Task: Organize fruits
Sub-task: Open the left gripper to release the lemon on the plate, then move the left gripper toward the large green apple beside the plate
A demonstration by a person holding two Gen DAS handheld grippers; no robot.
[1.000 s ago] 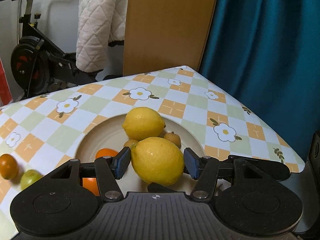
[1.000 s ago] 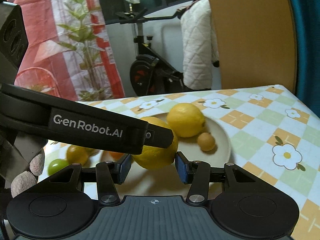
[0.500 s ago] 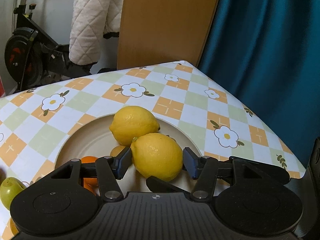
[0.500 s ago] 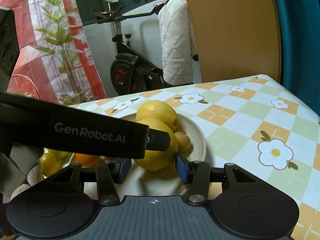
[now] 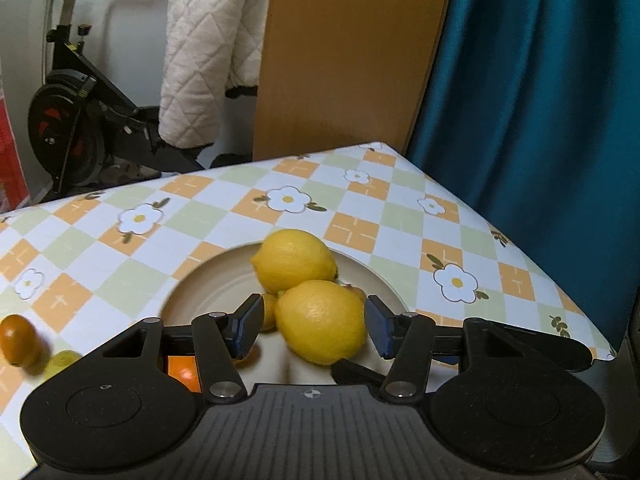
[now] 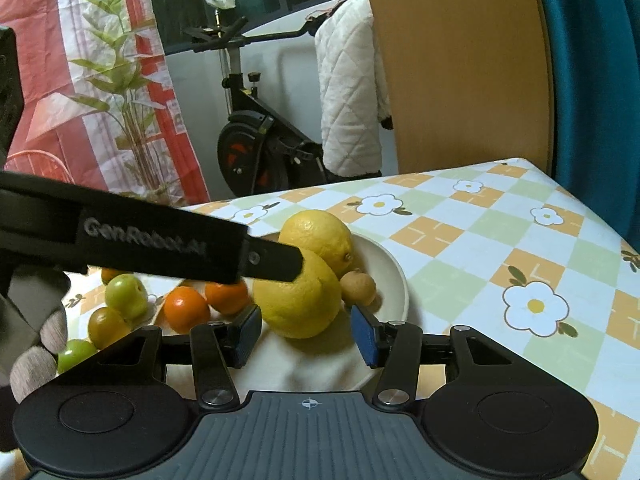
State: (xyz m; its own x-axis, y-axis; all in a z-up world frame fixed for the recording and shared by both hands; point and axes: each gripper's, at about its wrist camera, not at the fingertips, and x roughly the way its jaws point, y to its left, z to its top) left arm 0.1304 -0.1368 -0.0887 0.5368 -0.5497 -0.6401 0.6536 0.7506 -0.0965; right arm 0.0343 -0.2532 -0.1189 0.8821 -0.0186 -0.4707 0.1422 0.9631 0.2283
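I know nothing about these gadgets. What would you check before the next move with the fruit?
1. The near lemon rests on the plate: ok.
2. The left hand-held gripper is open around it, with a gap showing: ok.
3. The right hand-held gripper is open and empty: ok.
4. The two grippers are clear of each other: cannot tell.
5. All fruit is on the plate: not ok; a green fruit lies on the tablecloth.
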